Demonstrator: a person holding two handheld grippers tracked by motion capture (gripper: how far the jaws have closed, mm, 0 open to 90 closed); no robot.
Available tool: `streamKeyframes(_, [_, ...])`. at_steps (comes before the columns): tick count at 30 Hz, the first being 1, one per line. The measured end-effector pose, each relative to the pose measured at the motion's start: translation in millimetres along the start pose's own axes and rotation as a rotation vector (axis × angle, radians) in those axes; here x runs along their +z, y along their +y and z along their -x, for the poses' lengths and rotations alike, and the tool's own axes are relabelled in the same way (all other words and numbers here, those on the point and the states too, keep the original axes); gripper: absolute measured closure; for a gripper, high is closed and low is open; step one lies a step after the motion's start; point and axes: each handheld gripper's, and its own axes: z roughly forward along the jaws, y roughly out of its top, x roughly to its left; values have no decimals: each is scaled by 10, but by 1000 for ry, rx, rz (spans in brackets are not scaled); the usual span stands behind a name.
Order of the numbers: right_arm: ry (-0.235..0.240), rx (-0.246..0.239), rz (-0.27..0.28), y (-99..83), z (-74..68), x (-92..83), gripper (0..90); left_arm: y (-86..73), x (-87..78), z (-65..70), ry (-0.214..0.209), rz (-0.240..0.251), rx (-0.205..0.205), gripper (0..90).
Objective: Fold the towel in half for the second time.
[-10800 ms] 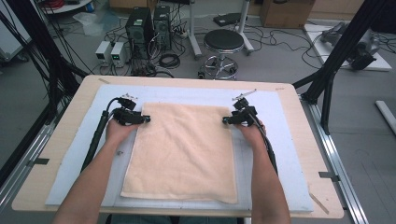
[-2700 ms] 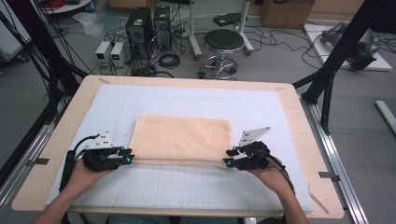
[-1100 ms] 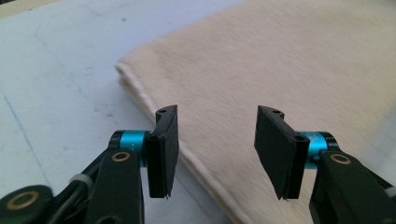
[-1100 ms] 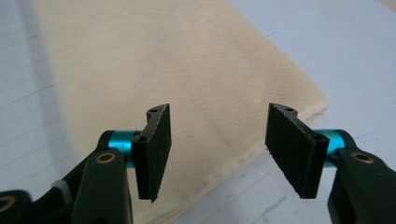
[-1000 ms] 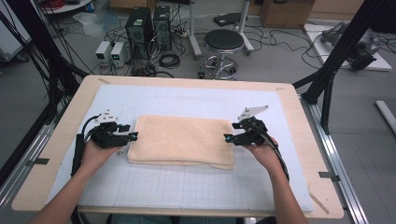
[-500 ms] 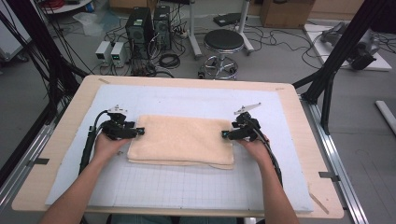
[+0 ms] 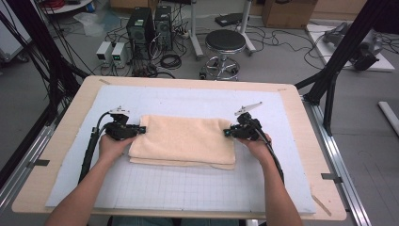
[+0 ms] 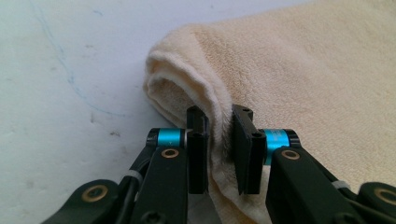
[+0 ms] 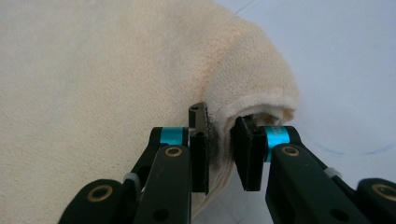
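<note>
In the high view, the left gripper point(image 7: 139, 129) and right gripper point(image 7: 227, 133) have come in since a second ago, jaws just closing, onto the short ends of the folded cream towel point(image 7: 182, 140) lying between them on the white gridded mat point(image 7: 188, 188). In the left gripper view, the left gripper point(image 8: 219, 135) pinches a fluffy terry fold point(image 8: 219, 116). In the right gripper view, the right gripper point(image 9: 219, 140) nips the towel's rounded, hemmed edge point(image 9: 224, 116); no writing is legible.

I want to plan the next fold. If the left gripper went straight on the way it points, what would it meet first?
The left gripper is already shut on the towel's edge, so it would push into more towel; the right gripper lies beyond, probably.
</note>
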Motion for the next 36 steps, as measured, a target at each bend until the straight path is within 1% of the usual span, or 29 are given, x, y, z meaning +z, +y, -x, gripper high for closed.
streamKeyframes(1, [0,7,-2,18,5,-14,783,4,3,-15,-3,11,-9,773])
streamKeyframes(2, [-14,-4,8,39,8,-25,783,8,11,-26,2,16,-21,773])
streamKeyframes(3, [-31,-4,13,69,13,-32,783,13,12,-34,9,18,-19,775])
streamKeyframes(5, [-57,-8,16,125,28,-31,783,28,29,-38,24,43,-33,779])
streamKeyframes(6, [-68,-2,21,153,43,-26,783,37,38,-43,33,49,-35,780])
streamKeyframes(7, [-66,7,25,180,63,-20,782,46,45,-52,44,51,-31,780])
streamKeyframes(9, [-74,12,35,213,90,-1,780,102,67,-78,48,17,-16,781])
streamKeyframes(10, [-83,12,29,223,102,19,779,144,80,-81,57,15,2,780])
streamKeyframes(11, [-92,12,19,222,123,49,775,163,82,-82,60,18,7,778])
streamKeyframes(12, [-96,21,13,215,136,67,763,177,92,-81,60,31,-1,773])
streamKeyframes(13, [-102,32,7,201,155,90,727,186,106,-90,53,8,-8,762])
streamKeyframes(14, [-116,45,-2,182,174,114,655,180,112,-94,66,-2,0,732])
streamKeyframes(15, [-120,70,-11,167,188,119,577,175,98,-100,86,-17,12,672])
streamKeyframes(16, [-117,89,-2,155,202,102,555,173,81,-108,88,-27,13,619])
streamKeyframes(17, [-109,101,5,150,210,68,544,173,66,-112,87,-33,16,607])
streamKeyframes(18, [-112,101,10,151,204,39,528,184,22,-100,93,-48,43,599])
streamKeyframes(19, [-128,83,18,164,177,-24,508,192,-11,-85,109,-50,65,584])
streamKeyframes(20, [-136,72,30,174,156,-66,496,201,-68,-68,124,-41,83,572])
streamKeyframes(22, [-129,45,65,200,91,-180,488,208,-153,-54,115,-20,80,560])
streamKeyframes(23, [-127,35,72,209,61,-206,487,206,-197,-39,114,-7,83,559])
streamKeyframes(24, [-120,19,75,214,19,-231,487,206,-197,-39,114,-7,83,559])
streamKeyframes(25, [-107,4,85,206,-46,-249,485,179,-279,3,89,21,84,560])
streamKeyframes(26, [-92,3,93,197,-76,-246,480,157,-295,31,67,34,84,561])
streamKeyframes(27, [-71,-4,92,185,-117,-230,476,133,-302,63,49,34,92,562])
streamKeyframes(29, [-59,-39,65,164,-200,-177,458,75,-286,132,7,16,110,562])
streamKeyframes(31, [-35,-50,56,131,-261,-123,445,18,-257,188,-32,-10,140,547])
streamKeyframes(32, [-31,-48,49,113,-286,-96,439,1,-233,219,-46,-34,153,544])
streamKeyframes(33, [-20,-51,39,94,-303,-69,435,-14,-211,248,-48,-53,168,535])
streamKeyframes(36, [-19,-74,17,18,-356,-10,428,-67,-178,289,-48,-62,201,519])
